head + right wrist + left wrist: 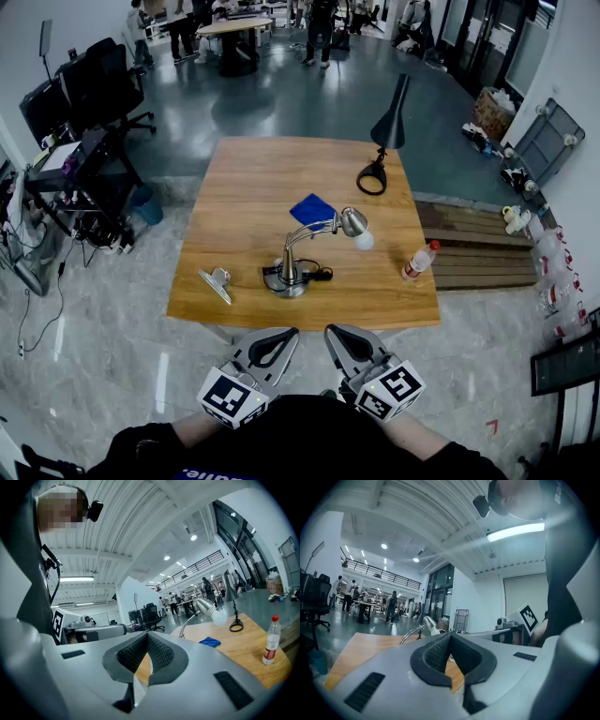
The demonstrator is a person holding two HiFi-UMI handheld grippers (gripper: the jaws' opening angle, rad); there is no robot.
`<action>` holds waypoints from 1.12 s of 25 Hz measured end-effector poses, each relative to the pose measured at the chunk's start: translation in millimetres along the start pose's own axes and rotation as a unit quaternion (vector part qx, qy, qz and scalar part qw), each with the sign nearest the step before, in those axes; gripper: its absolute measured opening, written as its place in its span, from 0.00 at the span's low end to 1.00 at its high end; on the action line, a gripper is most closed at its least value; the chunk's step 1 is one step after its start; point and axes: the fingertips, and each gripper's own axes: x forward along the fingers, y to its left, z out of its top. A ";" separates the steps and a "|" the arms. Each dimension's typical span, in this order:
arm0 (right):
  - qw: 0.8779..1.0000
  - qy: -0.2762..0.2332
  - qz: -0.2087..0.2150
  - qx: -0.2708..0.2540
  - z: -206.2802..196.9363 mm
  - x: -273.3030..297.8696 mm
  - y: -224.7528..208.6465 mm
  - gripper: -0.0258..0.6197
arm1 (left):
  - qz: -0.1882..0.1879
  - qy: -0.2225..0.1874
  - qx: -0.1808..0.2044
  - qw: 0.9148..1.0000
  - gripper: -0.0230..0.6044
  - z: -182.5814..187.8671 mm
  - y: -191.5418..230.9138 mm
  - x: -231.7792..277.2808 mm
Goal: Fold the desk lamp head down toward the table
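Note:
A silver desk lamp [298,264] stands near the middle of the wooden table [244,187], toward its front. Its curved neck rises from a round base, and the head [353,222] with a white bulb points right and slightly down. My left gripper [284,335] and right gripper [336,331] are side by side close to my body, short of the table's front edge. Both are shut with nothing between the jaws. The lamp head [428,623] shows over the left gripper [450,635]. It also shows as the lamp head [209,608] beyond the right gripper [147,635].
A black lamp [388,127] stands at the table's far right, with a blue cloth [312,208] behind the silver lamp. A water bottle [419,261] is at the front right and a small clip-like object [217,283] at the front left. Office chairs and people fill the background.

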 end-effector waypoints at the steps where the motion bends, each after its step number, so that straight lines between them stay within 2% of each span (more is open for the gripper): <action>1: 1.000 0.000 0.000 0.000 -0.5 0.0 0.3 0.05 | 0.003 -0.002 -0.009 1.000 0.05 2.6 -0.3 0.0; 4: 1.000 0.001 0.000 0.000 -1.2 -0.5 0.5 0.05 | 0.007 -0.005 -0.021 1.000 0.05 6.0 -1.4 0.7; 16: 1.000 0.003 0.000 0.007 -4.8 -2.2 0.6 0.05 | 0.004 -0.005 -0.021 1.000 0.05 3.4 -3.6 1.0; 22: 1.000 0.006 -0.003 -0.019 -2.8 -3.3 0.5 0.05 | 0.015 0.010 -0.013 1.000 0.05 -8.6 5.0 3.6; 28: 0.999 0.005 0.012 -0.034 2.8 -9.2 -14.5 0.05 | 0.037 0.016 -0.017 0.999 0.05 -8.2 2.6 22.5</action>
